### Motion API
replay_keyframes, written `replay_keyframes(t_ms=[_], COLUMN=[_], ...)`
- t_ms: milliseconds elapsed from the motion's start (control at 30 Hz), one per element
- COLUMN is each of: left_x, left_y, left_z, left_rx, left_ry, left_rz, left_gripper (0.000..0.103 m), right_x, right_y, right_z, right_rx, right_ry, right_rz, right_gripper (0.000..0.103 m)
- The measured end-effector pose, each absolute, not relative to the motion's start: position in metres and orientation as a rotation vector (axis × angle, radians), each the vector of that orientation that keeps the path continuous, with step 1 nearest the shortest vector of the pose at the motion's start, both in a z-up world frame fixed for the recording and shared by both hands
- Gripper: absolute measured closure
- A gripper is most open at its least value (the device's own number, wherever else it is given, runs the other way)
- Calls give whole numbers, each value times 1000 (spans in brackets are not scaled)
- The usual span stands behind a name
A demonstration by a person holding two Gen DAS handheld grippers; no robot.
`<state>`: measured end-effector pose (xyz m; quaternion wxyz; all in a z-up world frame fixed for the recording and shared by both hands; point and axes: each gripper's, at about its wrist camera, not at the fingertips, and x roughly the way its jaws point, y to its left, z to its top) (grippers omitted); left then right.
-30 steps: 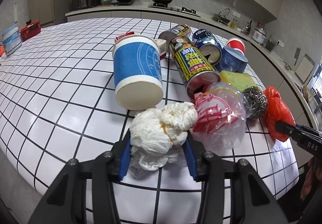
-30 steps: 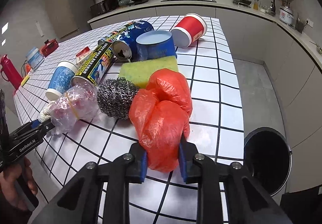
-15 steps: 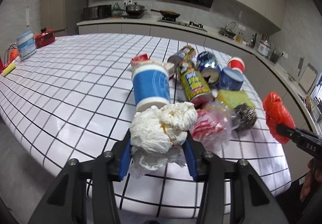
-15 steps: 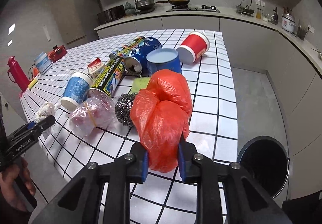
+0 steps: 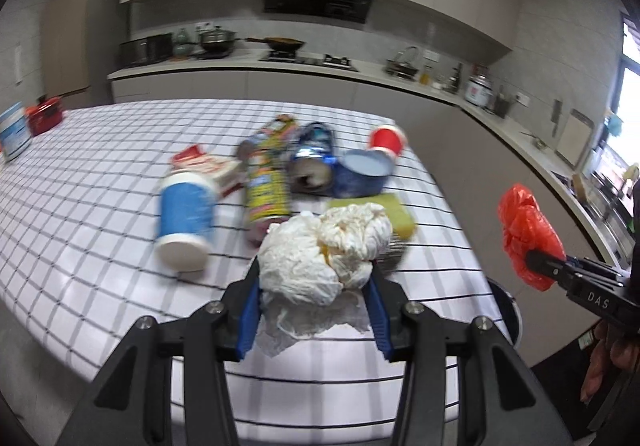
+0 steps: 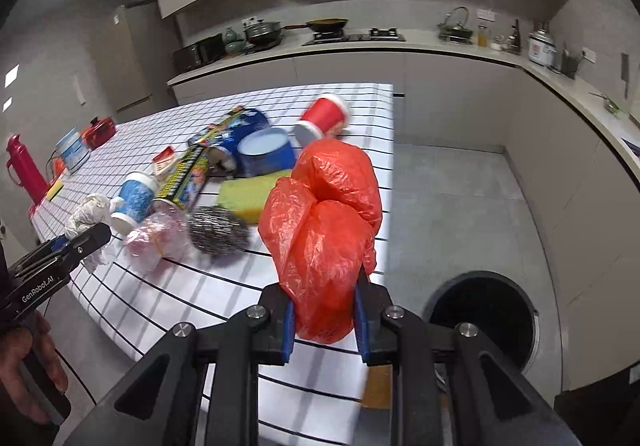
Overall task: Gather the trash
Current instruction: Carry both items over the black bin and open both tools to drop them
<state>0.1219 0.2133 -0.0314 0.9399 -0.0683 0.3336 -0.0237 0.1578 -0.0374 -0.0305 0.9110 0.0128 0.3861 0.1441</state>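
Right, both tongs loaded: left tongs (image 5: 314,300) clenched on the crumpled white tissue wad (image 5: 324,250), right tongs (image 6: 324,320) clenched on the orange plastic bag (image 6: 326,238), both held above the worktop (image 6: 224,286) edge. Black bin (image 6: 482,316) sits on the floor below right. Best approach imo: keep grips firm, carry each load right over the bin mouth before releasing, bag first since it's nearest.

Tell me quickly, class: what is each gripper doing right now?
Left gripper: closed on the crumpled white paper wad.
Right gripper: closed on the orange plastic bag.
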Motion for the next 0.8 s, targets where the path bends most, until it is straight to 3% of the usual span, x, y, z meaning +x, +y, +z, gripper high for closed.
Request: replay_keyframes(t_ms=[367, 800], left_x=[141, 155], left_y=[65, -59], left_z=[-50, -97], left_rx=[-96, -131], left_ry=[738, 852], left_rz=[-189, -252], left_gripper=[56, 56], right_x=[156, 166], right_y=[-180, -285], right_z=[-51, -137], right_rx=[67, 27], right_ry=[841, 959], right_rz=[202, 296], right_gripper=[78, 78])
